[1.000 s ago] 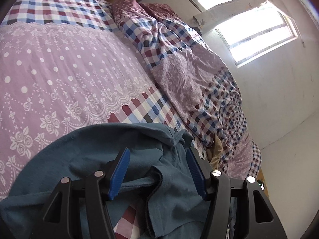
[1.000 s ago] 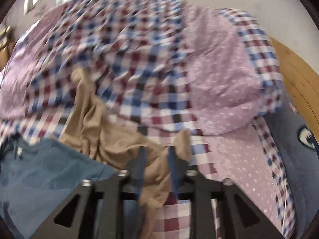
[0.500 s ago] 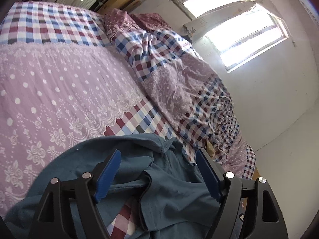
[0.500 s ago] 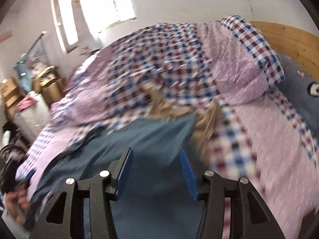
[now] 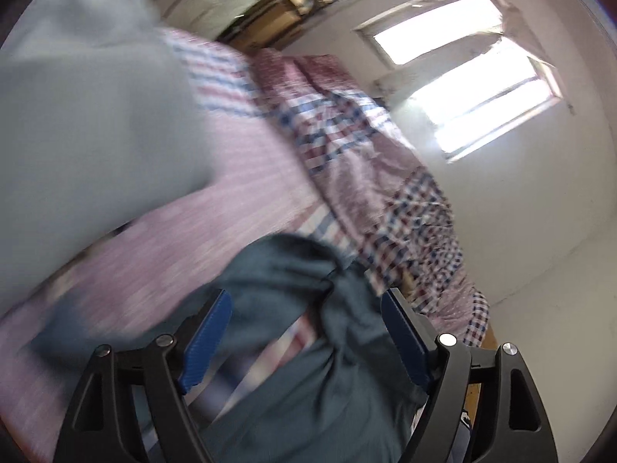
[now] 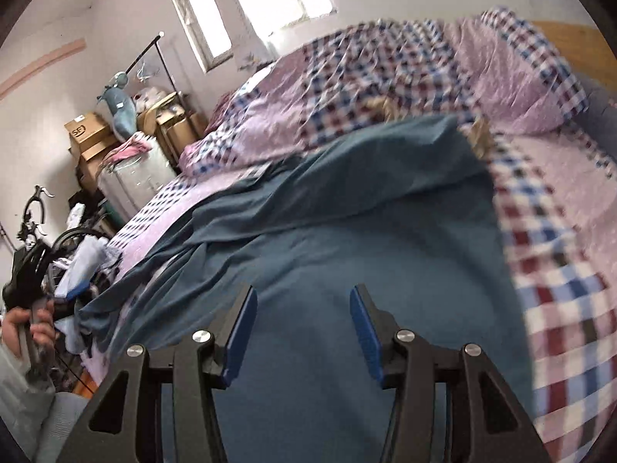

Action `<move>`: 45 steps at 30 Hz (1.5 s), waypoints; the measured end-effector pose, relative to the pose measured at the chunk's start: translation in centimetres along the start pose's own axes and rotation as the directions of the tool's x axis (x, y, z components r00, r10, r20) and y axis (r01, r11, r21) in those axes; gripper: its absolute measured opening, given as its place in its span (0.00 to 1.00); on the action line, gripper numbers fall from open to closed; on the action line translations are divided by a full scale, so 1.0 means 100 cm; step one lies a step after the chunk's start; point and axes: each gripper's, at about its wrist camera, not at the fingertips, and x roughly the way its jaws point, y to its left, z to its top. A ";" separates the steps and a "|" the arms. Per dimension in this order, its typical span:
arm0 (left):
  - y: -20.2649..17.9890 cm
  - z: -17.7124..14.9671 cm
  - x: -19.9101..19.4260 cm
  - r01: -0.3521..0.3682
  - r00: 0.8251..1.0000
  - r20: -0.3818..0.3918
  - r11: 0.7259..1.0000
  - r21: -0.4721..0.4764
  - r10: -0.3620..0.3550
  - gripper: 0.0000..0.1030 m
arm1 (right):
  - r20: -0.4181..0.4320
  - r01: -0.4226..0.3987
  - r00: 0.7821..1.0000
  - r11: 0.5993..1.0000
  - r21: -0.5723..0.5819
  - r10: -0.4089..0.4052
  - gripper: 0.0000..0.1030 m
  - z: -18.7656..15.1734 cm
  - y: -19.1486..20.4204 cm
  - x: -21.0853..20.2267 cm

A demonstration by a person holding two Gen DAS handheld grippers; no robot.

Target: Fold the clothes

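**A:** Right wrist view has the teal garment (image 6: 347, 231) spread over the checked bedsheet (image 6: 559, 308), reaching from 6 o'clock up towards 1 o'clock, with a ridge of creases running out to 9 o'clock. Right claw (image 6: 304, 328) hovers over the flat part, jaws wide, nothing between them.

**B:** And the left side?

**A:** Left claw (image 5: 304, 335) is wide too. The same teal garment (image 5: 308, 308) is bunched under it, a rumpled fold standing between the blue pads (image 5: 204, 332) but not pinched, as far as the blur lets me judge. A tan cloth (image 6: 478, 135) peeks out at 1 o'clock, half tucked under the quilt (image 6: 385, 77).

**B:** So what makes a good fold here?

**A:** My judgement: the bunched end wants smoothing flat, and any grip should take one edge, not a wad of layers. Both claws ought to bite matching corners so the cloth lifts evenly. Whether this is laying out or mid-fold, I can't tell.
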 end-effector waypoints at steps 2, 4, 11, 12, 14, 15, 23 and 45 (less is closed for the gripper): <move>0.013 -0.008 -0.025 -0.018 1.000 0.023 1.000 -0.025 0.019 0.81 | -0.006 -0.040 0.999 0.999 -0.037 0.040 0.52 -0.002 0.013 0.001; 0.023 -0.018 -0.047 -0.041 0.997 0.067 0.999 -0.033 0.043 0.81 | -0.019 -0.081 0.997 0.993 -0.088 0.079 0.52 -0.004 0.029 0.002; 0.056 -0.033 -0.090 -0.019 0.980 0.193 0.995 -0.095 0.037 0.81 | -0.061 -0.156 0.988 0.918 -0.365 0.144 0.52 -0.012 0.129 0.026; 0.061 -0.033 -0.093 -0.003 0.979 0.202 0.993 -0.114 0.026 0.81 | -0.061 -0.160 0.987 0.884 -0.440 0.148 0.52 -0.017 0.155 0.031; 0.072 -0.031 -0.096 0.022 0.977 0.214 0.987 -0.158 0.012 0.81 | -0.074 -0.179 0.983 0.810 -0.559 0.166 0.52 -0.025 0.202 0.041; 0.078 -0.030 -0.096 0.036 0.977 0.212 0.982 -0.188 0.005 0.81 | -0.085 -0.192 0.981 0.779 -0.596 0.177 0.52 -0.028 0.221 0.046; 0.128 -0.027 -0.096 0.141 0.977 0.207 0.901 -0.409 -0.058 0.81 | -0.249 -0.324 0.945 0.506 -0.799 0.212 0.49 -0.058 0.364 0.119; 0.160 -0.026 -0.096 0.233 0.969 0.186 0.841 -0.489 -0.160 0.81 | -0.279 -0.307 0.952 0.418 -0.855 0.129 0.00 -0.051 0.385 0.151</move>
